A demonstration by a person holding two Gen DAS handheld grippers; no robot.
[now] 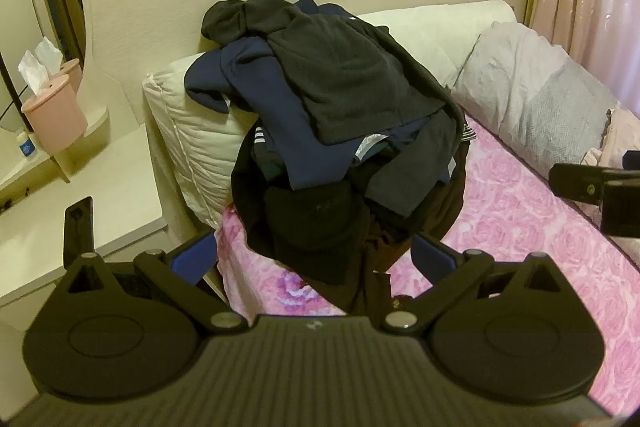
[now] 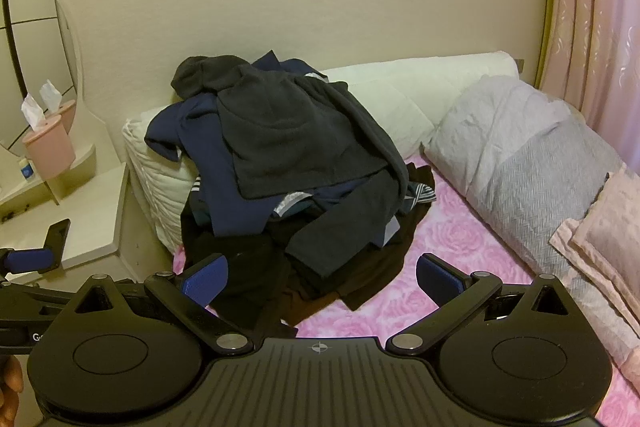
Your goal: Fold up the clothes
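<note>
A heap of dark clothes (image 1: 332, 131) lies on the pink rose-patterned bed sheet (image 1: 512, 211), leaning against a white pillow (image 1: 192, 143). On top is a dark grey garment (image 1: 344, 83), with navy pieces (image 1: 256, 83) and black ones (image 1: 316, 223) under it. My left gripper (image 1: 316, 259) hangs open just before the heap's near edge, holding nothing. In the right wrist view the same heap (image 2: 296, 163) sits ahead of my right gripper (image 2: 322, 281), which is also open and empty. Part of my left gripper (image 2: 40, 251) shows at the left edge there.
A folded grey blanket (image 2: 528, 163) and pink pillows (image 2: 600, 251) lie along the bed's right side. A long white bolster (image 2: 420, 83) runs along the wall. Left of the bed stands a cream vanity (image 2: 80, 223) with an oval mirror (image 2: 36, 39) and a pink tissue box (image 2: 48, 147). Pink curtains (image 2: 600, 27) hang at the right.
</note>
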